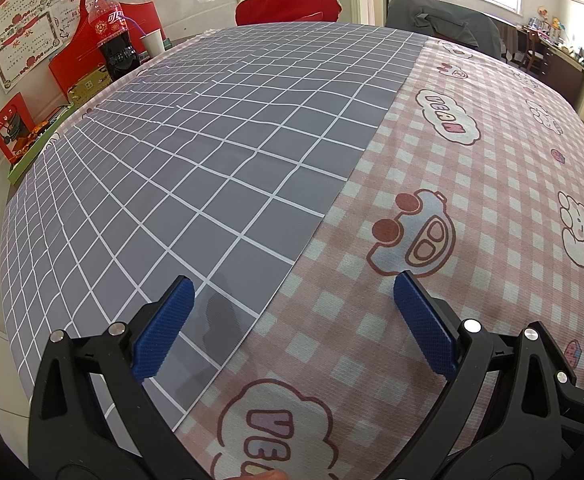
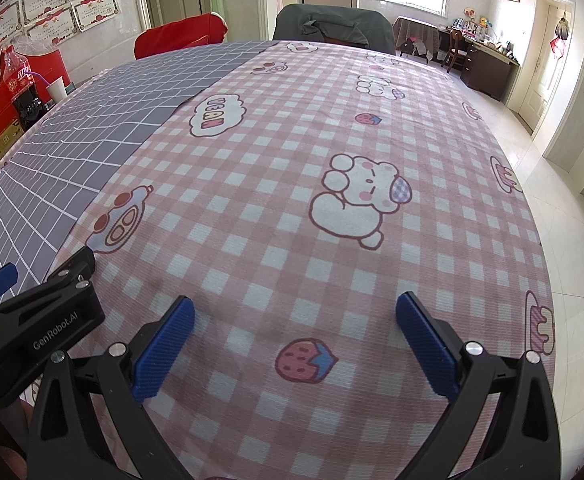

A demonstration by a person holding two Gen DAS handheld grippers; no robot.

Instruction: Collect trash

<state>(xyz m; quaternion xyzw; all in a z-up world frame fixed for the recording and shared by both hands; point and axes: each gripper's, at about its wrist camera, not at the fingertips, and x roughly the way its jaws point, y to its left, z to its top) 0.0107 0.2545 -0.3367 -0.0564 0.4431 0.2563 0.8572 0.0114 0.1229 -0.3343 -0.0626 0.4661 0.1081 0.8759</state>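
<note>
My left gripper is open and empty, low over the near edge of the table where the grey grid cloth meets the pink checked cloth. My right gripper is open and empty over the pink checked cloth, to the right of the left gripper, whose black body shows at the left of the right wrist view. No loose trash shows on either cloth. A white paper cup and a cola bottle stand at the table's far left edge.
Red boxes and a red bag line the far left by the wall. A red chair and a grey-draped chair stand behind the table. Tiled floor and a desk lie to the right.
</note>
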